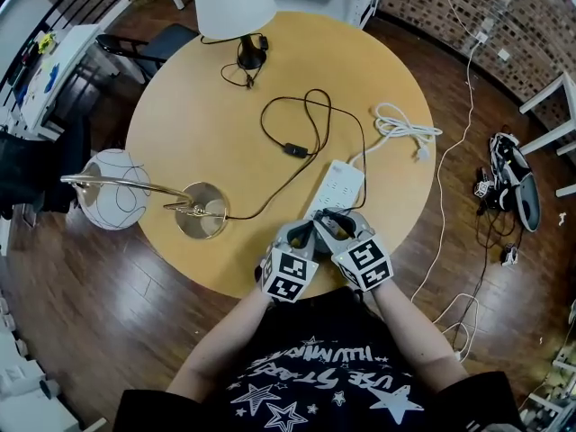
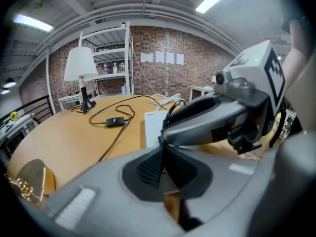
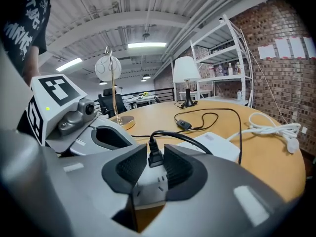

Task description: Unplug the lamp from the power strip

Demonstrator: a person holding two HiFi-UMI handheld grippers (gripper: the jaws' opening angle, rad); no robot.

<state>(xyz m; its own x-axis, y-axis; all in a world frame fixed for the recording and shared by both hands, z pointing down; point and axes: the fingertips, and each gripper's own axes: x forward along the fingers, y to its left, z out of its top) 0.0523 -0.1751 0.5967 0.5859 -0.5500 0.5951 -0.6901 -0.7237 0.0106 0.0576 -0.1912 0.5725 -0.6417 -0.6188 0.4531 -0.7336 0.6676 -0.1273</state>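
**Plug's lined up between the pads, not pulled yet**

Head view: both tools sit at the near end of the power strip (image 1: pixel 337 185), which lies on the round table (image 1: pixel 180 124). The left tool (image 1: pixel 301 237) and the right tool (image 1: pixel 335 226) are right beside each other there. A black cord (image 1: pixel 270 120) loops across the table and looks like it runs from the strip to the brass lamp (image 1: pixel 200 210) on the left. The white-shade lamp (image 1: pixel 236 3) stands well apart at the far edge.

Left gripper view: the left tool's jaws are pressed together with nothing between them. The right tool crosses just in front. Whether the left one touches the strip can't be told.

Right gripper view: the right tool's jaws stand wide. The black plug (image 3: pixel 154 157) is upright between the pads, seated in the strip's end socket. The pads flank it closely but don't seem to squeeze it.

So this looks like the grab step. Next, the right tool probably needs to close on the plug body and pull straight out. The left one should pin the strip, or the strip will likely lift too.
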